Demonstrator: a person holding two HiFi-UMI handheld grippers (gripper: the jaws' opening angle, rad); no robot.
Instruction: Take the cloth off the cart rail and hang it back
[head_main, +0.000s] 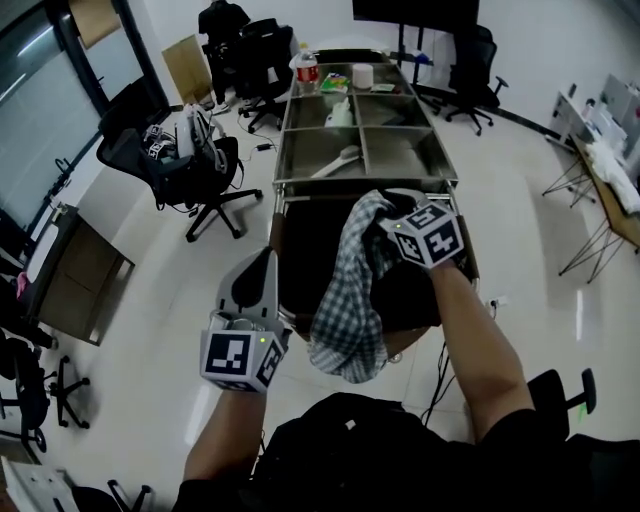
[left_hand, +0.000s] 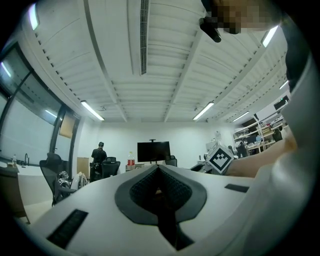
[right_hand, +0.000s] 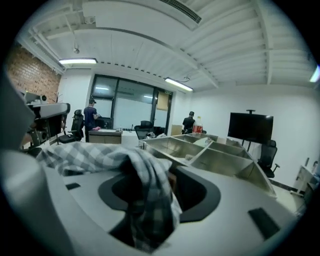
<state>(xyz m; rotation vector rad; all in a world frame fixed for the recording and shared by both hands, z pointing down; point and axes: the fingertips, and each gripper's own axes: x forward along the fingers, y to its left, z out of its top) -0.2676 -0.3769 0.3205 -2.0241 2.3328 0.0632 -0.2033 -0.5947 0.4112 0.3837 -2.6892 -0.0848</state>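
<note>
You look to be at the hanging-back step: the checked cloth hangs in a long fold at the near end of the cart, its top bunched at your right gripper and its tail dropping below the cart's near edge. From here I cannot tell whether the cart's rail already carries it. Your right gripper's fingers stand partly apart with the cloth draped loosely through the gap rather than pinched, so it has let go. Your left gripper, off the cart's near left corner, has its fingers closed together on nothing. Next, I judge, you need to draw the right gripper straight back without snagging the fabric. The cloth is thin, soft, grey-and-white checked and crumpled, so it will likely slide off easily.
</note>
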